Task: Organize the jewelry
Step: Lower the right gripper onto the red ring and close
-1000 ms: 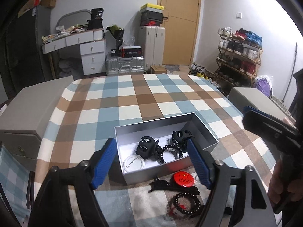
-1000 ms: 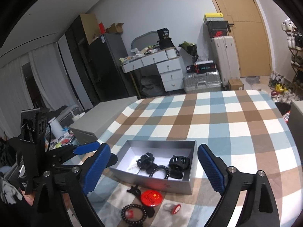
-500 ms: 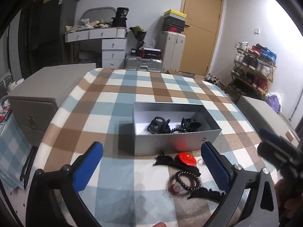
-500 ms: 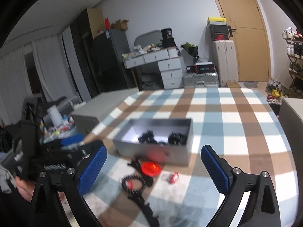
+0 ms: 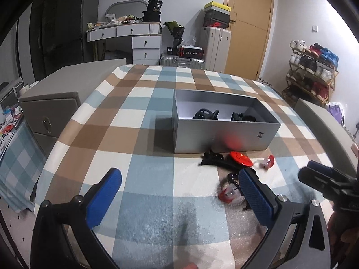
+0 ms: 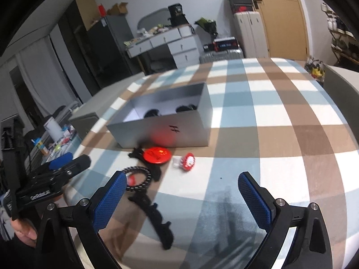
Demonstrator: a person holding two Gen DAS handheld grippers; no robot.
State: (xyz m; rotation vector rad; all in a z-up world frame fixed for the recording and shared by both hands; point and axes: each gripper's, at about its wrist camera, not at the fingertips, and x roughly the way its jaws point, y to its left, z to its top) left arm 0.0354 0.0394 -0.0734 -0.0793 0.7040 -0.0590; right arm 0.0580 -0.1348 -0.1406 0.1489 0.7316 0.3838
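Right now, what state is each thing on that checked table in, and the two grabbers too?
Grey box: open, no lid, dark hair clips inside.
Red badge: flat on the cloth, outside the box.
Black bead bracelet: on the cloth, outside.
Long black hair clip: on the cloth, outside.
Left gripper: open, empty; jaws just opened.
Right gripper: open, empty.

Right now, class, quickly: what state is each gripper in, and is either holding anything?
Left gripper: open, jaws just opened wide, nothing between them.
Right gripper: open, holding nothing.
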